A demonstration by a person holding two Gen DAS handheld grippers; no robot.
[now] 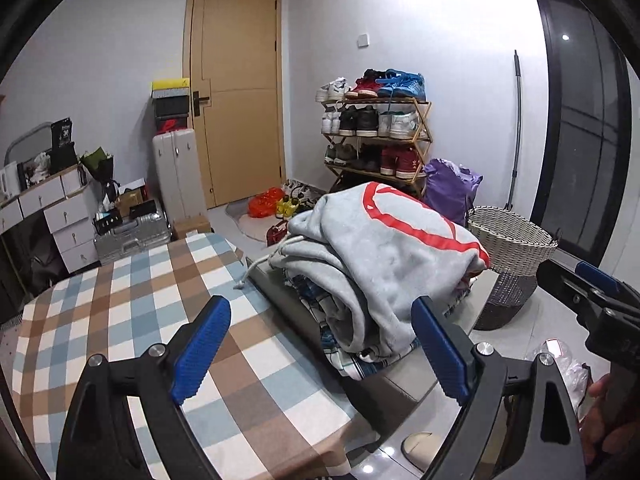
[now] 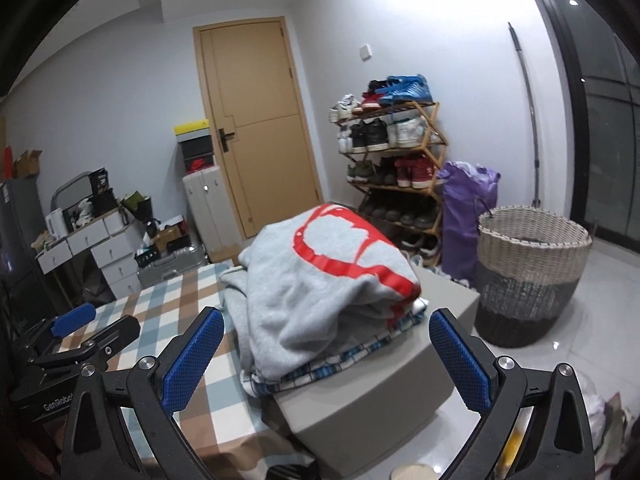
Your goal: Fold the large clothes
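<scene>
Left gripper (image 1: 320, 352): black frame, blue ribbed pads, jaws standing wide apart with nothing between them. It aims slightly downward at the near end of the clothes pile, likely lining up to take hold there.

Right gripper (image 2: 326, 356): same build, jaws also spread wide and empty, held just short of the pile. In the left wrist view it shows at the right edge, beside the person's hand (image 1: 608, 412). Both tools flank the pile, which suits a two-handed lift or a squaring-up.

Grey fleece sweatshirt with a red ring print (image 2: 320, 280): folded, topmost on the stack, white drawstring trailing off the far side. Beneath it, a blue-and-white plaid garment (image 2: 340, 364), edges sticking out. The stack sits on a grey box-shaped stool (image 2: 384, 400) butted against the table covered by a blue, brown and white checked cloth (image 1: 132, 320), so folded items leave the work surface free.

Woven two-tone laundry basket (image 2: 532, 276): on the floor to the right, well apart, probably the source of unfolded clothes.
</scene>
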